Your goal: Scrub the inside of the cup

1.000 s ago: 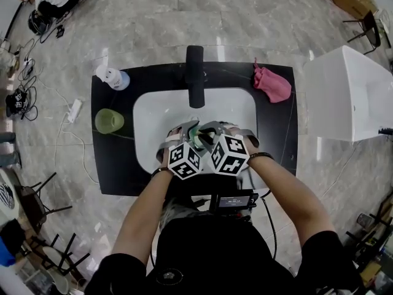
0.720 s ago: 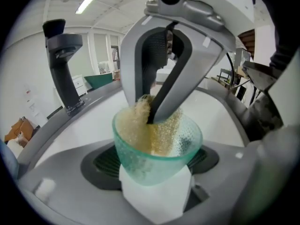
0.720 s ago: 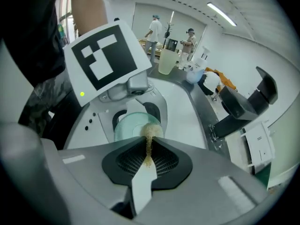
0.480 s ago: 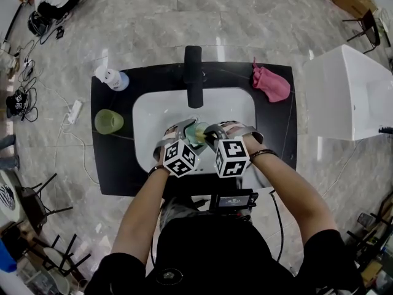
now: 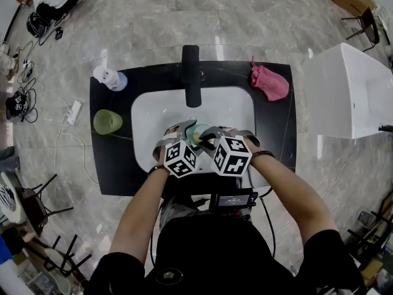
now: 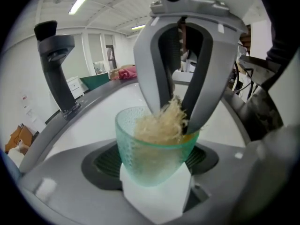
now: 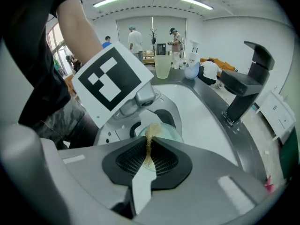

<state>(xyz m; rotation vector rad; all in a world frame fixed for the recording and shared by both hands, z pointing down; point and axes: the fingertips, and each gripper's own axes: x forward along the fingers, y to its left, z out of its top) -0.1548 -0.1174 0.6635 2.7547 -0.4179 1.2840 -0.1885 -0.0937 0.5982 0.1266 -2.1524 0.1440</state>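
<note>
A translucent green textured cup [image 6: 152, 151] is tilted over the white sink [image 5: 236, 109], and my left gripper [image 6: 154, 170] is shut on its body. A tan fibrous scrubber [image 6: 161, 125] is pushed into the cup's mouth. My right gripper [image 7: 149, 154] is shut on that scrubber [image 7: 150, 139], and its grey fingers [image 6: 152, 78] reach down into the cup [image 7: 169, 132]. In the head view both grippers meet over the front of the basin, left gripper [image 5: 187, 137] beside right gripper [image 5: 207, 139], with the cup [image 5: 198, 131] between them.
A black faucet [image 5: 191, 75] stands at the back of the sink. On the black counter [image 5: 279, 134] lie a pink cloth [image 5: 270, 83], a second green cup [image 5: 107, 121] and a soap bottle [image 5: 109, 77]. A white box [image 5: 350, 91] stands to the right.
The right gripper has tilted slightly with the scrubber inside the cup. The left gripper and the cup have kept their place.
</note>
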